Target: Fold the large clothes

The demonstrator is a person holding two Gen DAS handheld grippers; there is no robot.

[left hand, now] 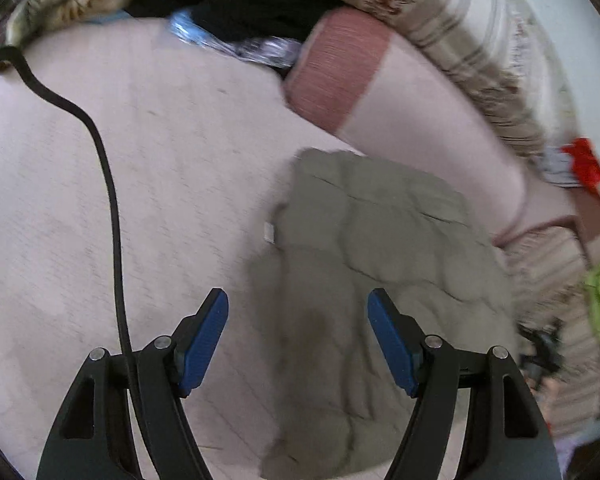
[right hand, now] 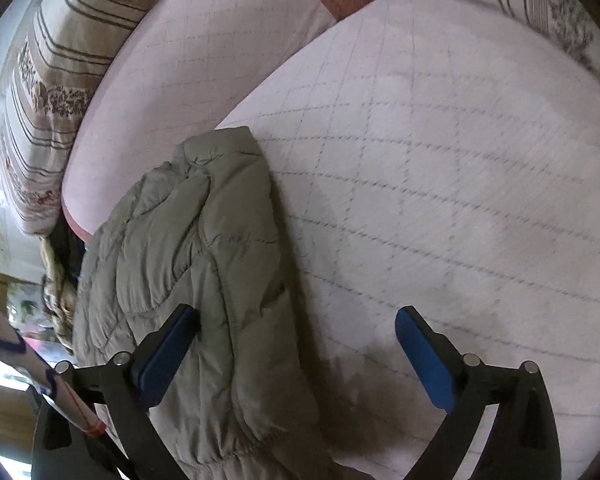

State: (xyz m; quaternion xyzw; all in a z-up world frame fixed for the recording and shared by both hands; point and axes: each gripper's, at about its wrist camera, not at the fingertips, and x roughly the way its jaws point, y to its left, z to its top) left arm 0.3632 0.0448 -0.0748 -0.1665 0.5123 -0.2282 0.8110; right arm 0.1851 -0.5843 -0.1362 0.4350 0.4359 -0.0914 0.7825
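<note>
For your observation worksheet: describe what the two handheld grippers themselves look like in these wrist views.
The left gripper and right gripper match: black curved linkage arms with silver pivot pins, each finger tipped by a ribbed blue pad. A black cable trails past the left one.

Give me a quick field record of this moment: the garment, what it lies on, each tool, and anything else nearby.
garment: grey-green quilted jacket, bunched into a long bundle
surface: pale pink quilted bed cover
left tool: open, nothing between the pads, above the jacket's edge
right tool: open wide, jacket lying between the pads, not pressed
cable: black cable across the cover in the left view
nearby: striped floral bedding at the bed's edge
</note>
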